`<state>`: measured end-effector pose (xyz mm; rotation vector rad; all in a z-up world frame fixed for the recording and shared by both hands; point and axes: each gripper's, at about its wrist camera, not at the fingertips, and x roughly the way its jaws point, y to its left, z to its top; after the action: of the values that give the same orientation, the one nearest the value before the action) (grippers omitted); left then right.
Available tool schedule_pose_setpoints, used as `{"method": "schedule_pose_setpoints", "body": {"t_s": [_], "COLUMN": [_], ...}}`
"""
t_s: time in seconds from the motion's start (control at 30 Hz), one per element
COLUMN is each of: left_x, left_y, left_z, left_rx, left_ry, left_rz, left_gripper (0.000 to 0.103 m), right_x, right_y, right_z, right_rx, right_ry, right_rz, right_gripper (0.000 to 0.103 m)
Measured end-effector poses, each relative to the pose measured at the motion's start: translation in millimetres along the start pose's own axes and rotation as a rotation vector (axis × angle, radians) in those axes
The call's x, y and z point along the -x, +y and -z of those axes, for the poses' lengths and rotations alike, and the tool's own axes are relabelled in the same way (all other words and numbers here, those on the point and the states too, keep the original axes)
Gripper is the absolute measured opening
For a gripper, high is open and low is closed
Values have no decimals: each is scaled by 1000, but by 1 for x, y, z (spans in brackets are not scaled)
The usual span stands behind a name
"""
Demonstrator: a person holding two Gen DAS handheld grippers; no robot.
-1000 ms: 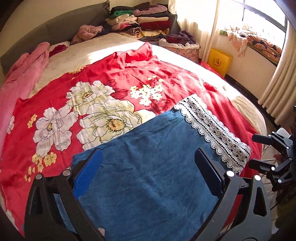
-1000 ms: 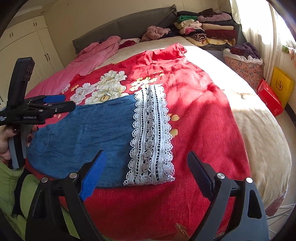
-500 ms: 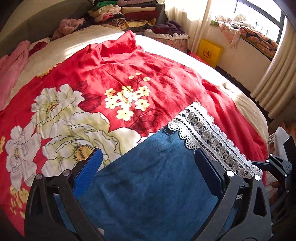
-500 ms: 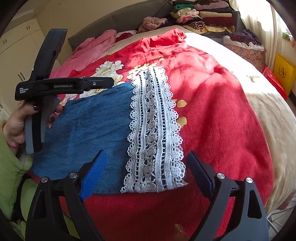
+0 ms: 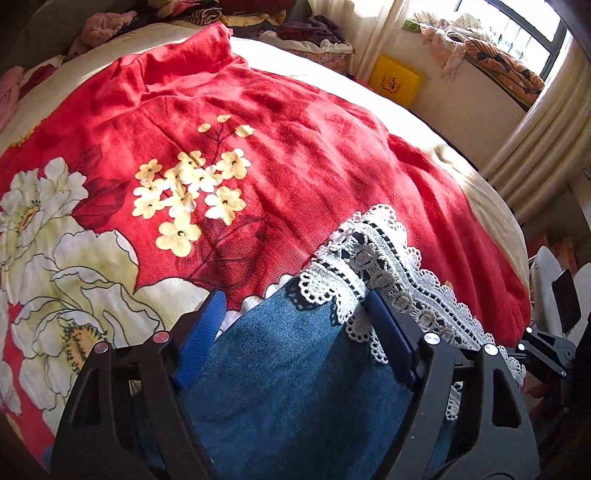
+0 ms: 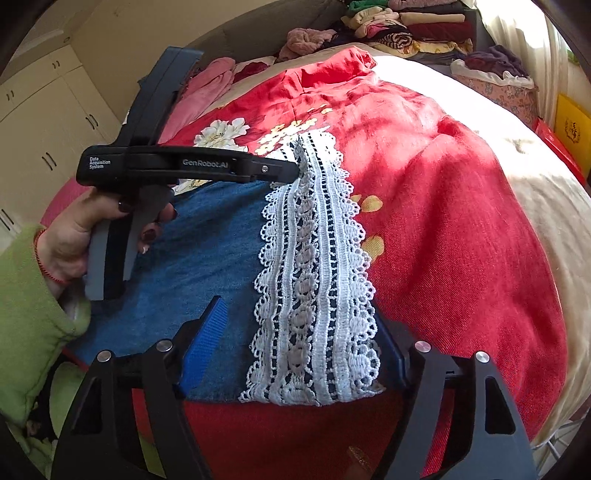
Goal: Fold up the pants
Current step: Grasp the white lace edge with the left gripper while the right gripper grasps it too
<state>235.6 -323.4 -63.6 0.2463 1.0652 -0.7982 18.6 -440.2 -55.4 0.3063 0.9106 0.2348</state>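
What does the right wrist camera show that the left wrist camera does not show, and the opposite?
Only the right wrist view shows the hand gripping the left gripper, a green sleeve and the white cupboards. Only the left wrist view shows the window and curtains. Both show the blue pants with white lace hem on the red flowered blanket, and both grippers' jaws have just been closing around the hem.

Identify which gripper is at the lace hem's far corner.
The left gripper: in the right wrist view it reaches across the denim to the far end of the lace hem; the right gripper straddles the near end.
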Motion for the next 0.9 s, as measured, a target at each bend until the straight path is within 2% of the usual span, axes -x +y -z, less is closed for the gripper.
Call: {"method": "schedule_pose_setpoints", "body": {"t_s": [0.07, 0.1, 0.17, 0.2, 0.27, 0.3, 0.47, 0.57, 0.63, 0.73, 0.9], "left_x": [-3, -2, 0, 1, 2, 1, -3, 0, 5, 8, 15], "left_y": [-1, -1, -6, -11, -24, -30, -45, -39, -33, -13, -2], "left_z": [0, 0, -1, -2, -1, 0, 0, 3, 7, 13, 14], "left_rx": [5, 8, -13, -31, -96, -121, -229, -240, -236, -127, -58], "left_ry": [1, -1, -6, -9, -20, -19, -15, -32, -53, -79, -111], "left_rz": [-2, 0, 5, -5, -36, -54, -140, -111, -78, 34, 102], "left_gripper": [71, 68, 50, 46, 31, 30, 21, 19, 17, 16, 11], "right_x": [-4, -6, -7, -6, -5, -5, -7, -10, -12, -9, -6], "right_y": [1, 2, 5, 6, 7, 7, 9, 4, 1, 10, 18], "right_z": [-1, -1, -3, -3, -2, -1, -3, -2, -4, -11, -13], "right_rx": [3, 9, 25, 34, 43, 45, 69, 19, -2, 50, 69], "right_ry": [3, 1, -1, -5, -10, -8, -10, -17, 9, 35, 30], "right_rz": [3, 8, 22, 15, 11, 10, 22, -13, -15, 17, 22], "right_gripper": [72, 66, 51, 43, 35, 31, 26, 24, 24, 24, 22]}}
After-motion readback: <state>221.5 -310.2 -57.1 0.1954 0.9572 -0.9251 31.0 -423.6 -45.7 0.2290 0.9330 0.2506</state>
